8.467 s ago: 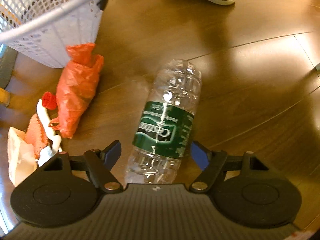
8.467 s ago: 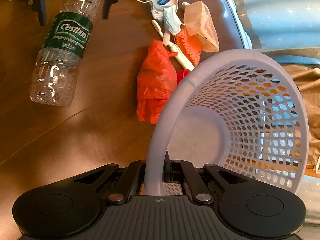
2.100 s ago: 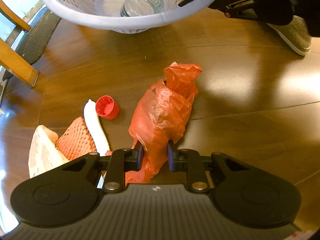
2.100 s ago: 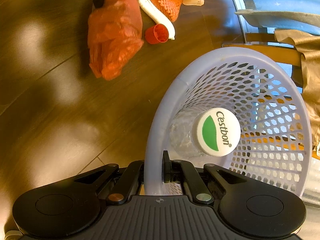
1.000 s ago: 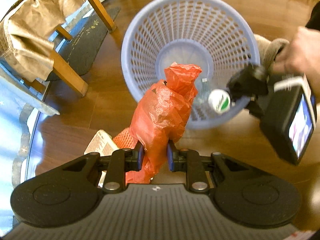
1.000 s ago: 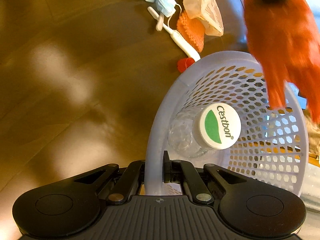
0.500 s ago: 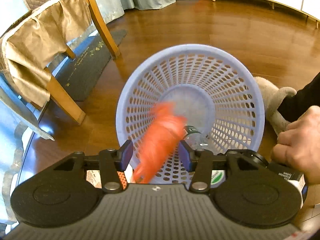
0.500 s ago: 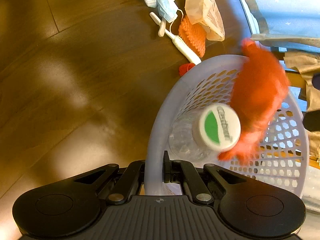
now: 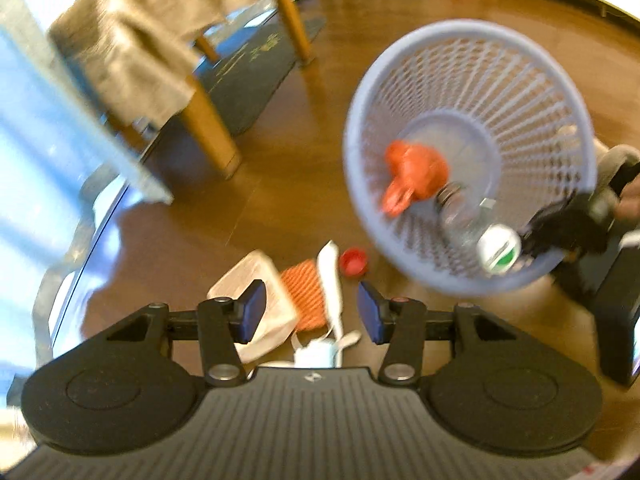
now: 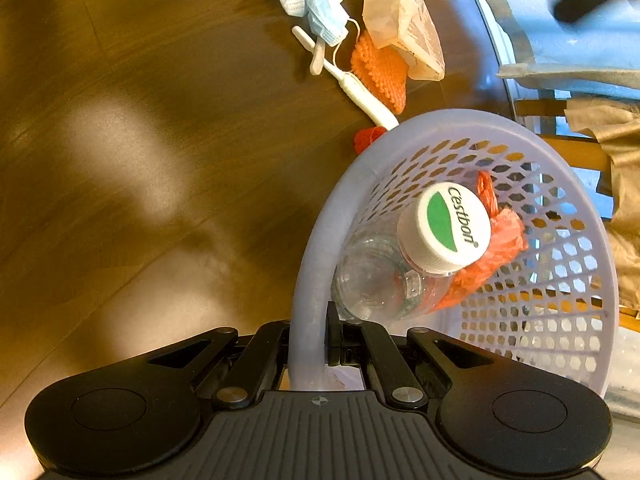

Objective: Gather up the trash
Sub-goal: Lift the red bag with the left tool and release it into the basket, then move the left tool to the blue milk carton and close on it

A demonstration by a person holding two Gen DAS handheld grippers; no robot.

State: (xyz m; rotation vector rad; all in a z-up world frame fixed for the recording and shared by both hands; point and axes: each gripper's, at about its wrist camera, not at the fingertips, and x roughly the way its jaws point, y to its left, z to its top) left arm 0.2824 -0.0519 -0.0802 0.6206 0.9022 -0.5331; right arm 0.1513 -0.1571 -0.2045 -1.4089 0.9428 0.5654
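The lilac mesh basket (image 9: 552,92) (image 10: 556,292) holds a clear plastic bottle (image 9: 460,220) (image 10: 380,280) with a white and green cap, and the orange plastic bag (image 9: 416,174) (image 10: 492,252) lies beside it. My right gripper (image 10: 310,344) is shut on the basket's rim. My left gripper (image 9: 310,310) is open and empty, above the trash left on the floor: a beige wrapper (image 9: 256,280) (image 10: 404,24), an orange foam net (image 9: 306,292) (image 10: 380,68), a white tube (image 9: 330,276) (image 10: 360,96), a red cap (image 9: 354,262) (image 10: 368,138). A face mask (image 10: 320,12) lies further off.
A wooden chair (image 9: 208,120) draped in tan cloth stands on a dark mat (image 9: 256,68) to the left of the basket. A blue cloth (image 9: 36,128) fills the left edge. A person's hand (image 9: 628,204) holds the right gripper. Bare wooden floor (image 10: 140,160) stretches left of the basket.
The orange bag has dropped from my left gripper into the basket and settled beside the bottle. The left gripper has opened wider and swung left toward the floor trash.
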